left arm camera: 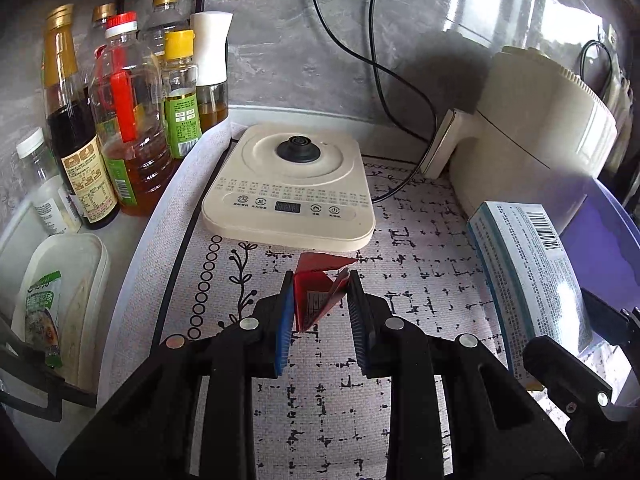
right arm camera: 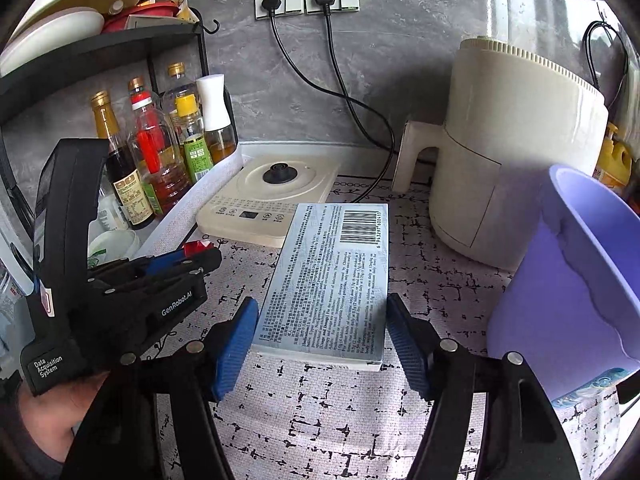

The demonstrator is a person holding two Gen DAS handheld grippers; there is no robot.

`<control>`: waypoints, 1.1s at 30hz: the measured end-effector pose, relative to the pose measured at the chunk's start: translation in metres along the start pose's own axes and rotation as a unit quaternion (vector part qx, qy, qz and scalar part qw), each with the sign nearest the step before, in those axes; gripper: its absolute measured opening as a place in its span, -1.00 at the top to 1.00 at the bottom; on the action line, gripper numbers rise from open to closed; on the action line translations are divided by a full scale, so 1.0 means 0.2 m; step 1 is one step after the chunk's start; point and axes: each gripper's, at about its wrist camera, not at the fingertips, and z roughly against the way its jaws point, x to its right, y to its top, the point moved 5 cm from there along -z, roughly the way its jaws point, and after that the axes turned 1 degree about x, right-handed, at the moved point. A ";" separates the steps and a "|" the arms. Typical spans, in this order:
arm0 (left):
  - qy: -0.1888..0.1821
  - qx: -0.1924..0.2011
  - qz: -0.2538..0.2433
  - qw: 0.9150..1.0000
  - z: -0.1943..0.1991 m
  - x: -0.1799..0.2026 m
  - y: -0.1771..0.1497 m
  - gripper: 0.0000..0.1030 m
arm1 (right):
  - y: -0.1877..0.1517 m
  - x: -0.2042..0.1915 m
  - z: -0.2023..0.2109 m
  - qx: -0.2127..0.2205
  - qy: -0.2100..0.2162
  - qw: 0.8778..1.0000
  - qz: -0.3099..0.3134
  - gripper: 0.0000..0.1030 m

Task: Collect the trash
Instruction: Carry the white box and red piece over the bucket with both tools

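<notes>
From the left wrist, the left gripper (left arm camera: 318, 292) pinches a crumpled red wrapper (left arm camera: 320, 292) between its blue pads, raised over the patterned mat (left arm camera: 400, 240), in front of the cream kettle base (left arm camera: 292, 184). Bottles (left arm camera: 120, 120) stand at the left.

From the right wrist, the right gripper (right arm camera: 322, 332) clamps a pale blue box (right arm camera: 332, 276) by its long sides, barcode up, above the mat. A purple bin (right arm camera: 580, 280) stands just right of it, and a cream air fryer (right arm camera: 512, 160) behind. The left gripper shows at the left with the wrapper.
</notes>
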 end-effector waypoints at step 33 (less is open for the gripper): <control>-0.158 0.071 -0.100 0.980 0.25 0.88 0.39 0.51 | 0.23 0.67 0.70 0.143 -0.169 0.970 -0.097 -0.25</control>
